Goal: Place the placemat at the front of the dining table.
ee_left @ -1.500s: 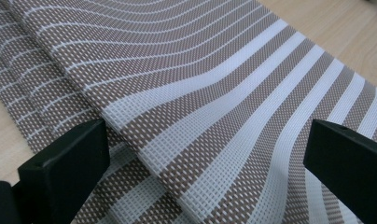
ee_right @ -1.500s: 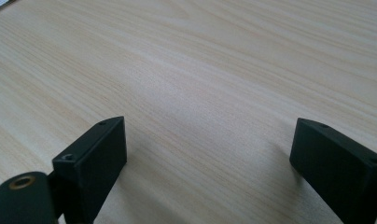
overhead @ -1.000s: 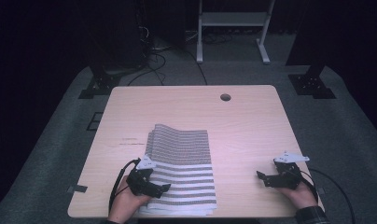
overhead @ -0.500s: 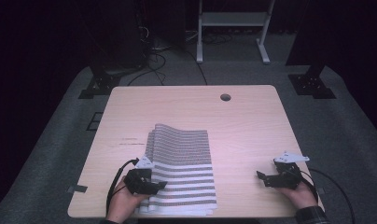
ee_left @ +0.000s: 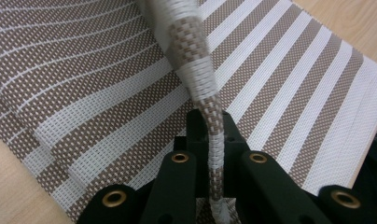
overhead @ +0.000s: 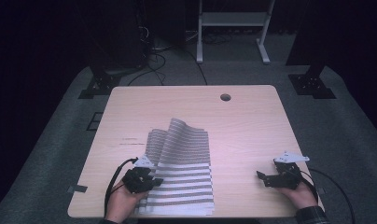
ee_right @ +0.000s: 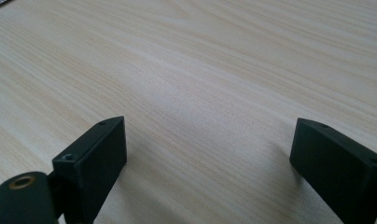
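A stack of brown-and-white striped woven placemats point(overhead: 186, 186) lies on the wooden table point(overhead: 242, 126) at its near left. My left gripper point(overhead: 154, 181) sits at the stack's left edge; its jaws have just been closing and now pinch the top mat's edge point(ee_left: 210, 116). That top mat point(overhead: 177, 140) bulges up in a fold above the rest of the stack point(ee_left: 294, 79). In the left gripper view the gripper point(ee_left: 214, 154) holds the fabric upright between its fingers. My right gripper point(overhead: 263, 177) rests near the table's front right, open over bare wood point(ee_right: 200, 70), with nothing between its fingers point(ee_right: 98, 154).
A round cable hole point(overhead: 225, 97) sits near the table's far edge. Beyond the table stand a white frame point(overhead: 233, 28) and black stand feet point(overhead: 312, 84) on grey carpet. A cable point(overhead: 113, 182) trails from the left gripper over the front edge.
The left gripper closed on the top mat's left edge. The mat, flat before, now rises in a fold toward the far side. The right gripper kept still.
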